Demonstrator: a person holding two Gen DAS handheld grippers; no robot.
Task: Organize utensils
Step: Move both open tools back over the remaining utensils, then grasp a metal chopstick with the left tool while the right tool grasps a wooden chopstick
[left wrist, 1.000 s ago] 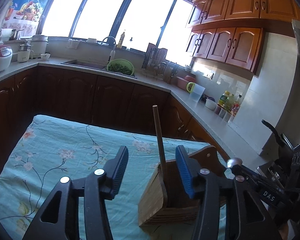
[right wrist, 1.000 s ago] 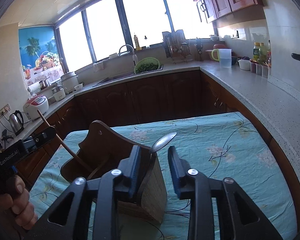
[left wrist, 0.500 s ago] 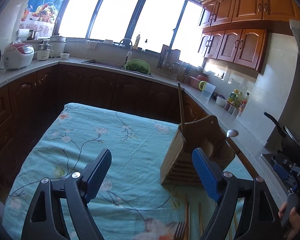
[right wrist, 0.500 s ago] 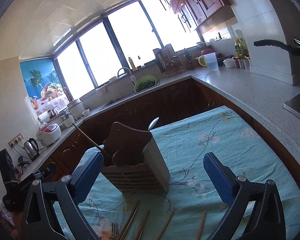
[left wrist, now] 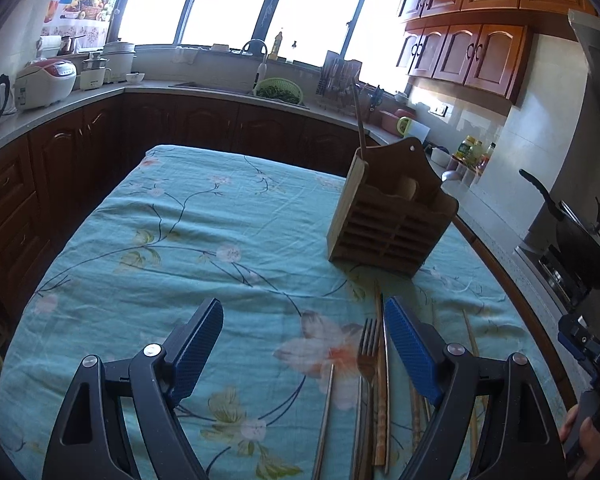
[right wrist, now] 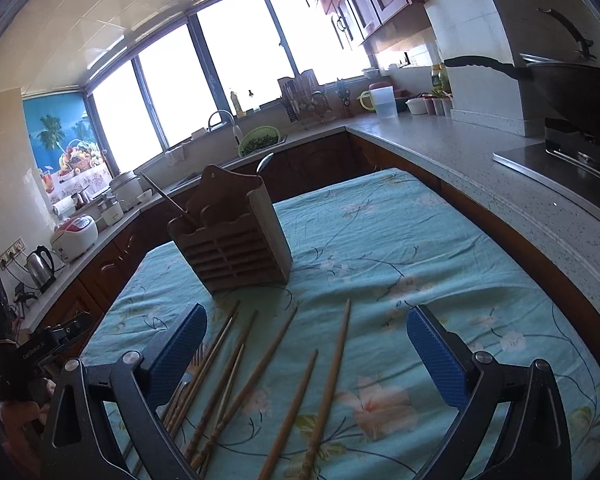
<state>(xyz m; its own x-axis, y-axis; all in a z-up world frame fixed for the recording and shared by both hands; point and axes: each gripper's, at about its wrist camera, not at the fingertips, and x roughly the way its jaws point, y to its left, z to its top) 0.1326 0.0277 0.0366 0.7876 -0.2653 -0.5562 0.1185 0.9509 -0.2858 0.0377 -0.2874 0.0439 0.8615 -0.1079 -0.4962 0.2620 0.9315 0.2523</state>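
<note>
Both tongs were spread wide and held nothing. The left tongs [left wrist: 304, 344] hung low over the counter [left wrist: 188, 240], w/ its teal flowered cloth, and the right tongs [right wrist: 306, 344] hovered over the loose sticks.

The wooden holder [left wrist: 392, 216] stood upright on the far right part of the cloth, well apart from both tongs. One chopstick [left wrist: 359, 120] stuck up from its left compartment, and a spoon [right wrist: 265, 162] poked out at the right side.

Near the left tongs a fork [left wrist: 367, 348] lay flat, tines toward the holder, w/ a thin metal chopstick [left wrist: 326, 412] beside it and brown sticks to its right. In the right view several wooden chopsticks [right wrist: 332, 376] lay scattered between the fingers, pointing roughly at the holder; some at the left overlapped.

Round about: a green colander [left wrist: 280, 90] by the sink, a rice cooker [left wrist: 44, 82], a kettle [right wrist: 40, 266], a black wok [right wrist: 572, 88] on the stove.
</note>
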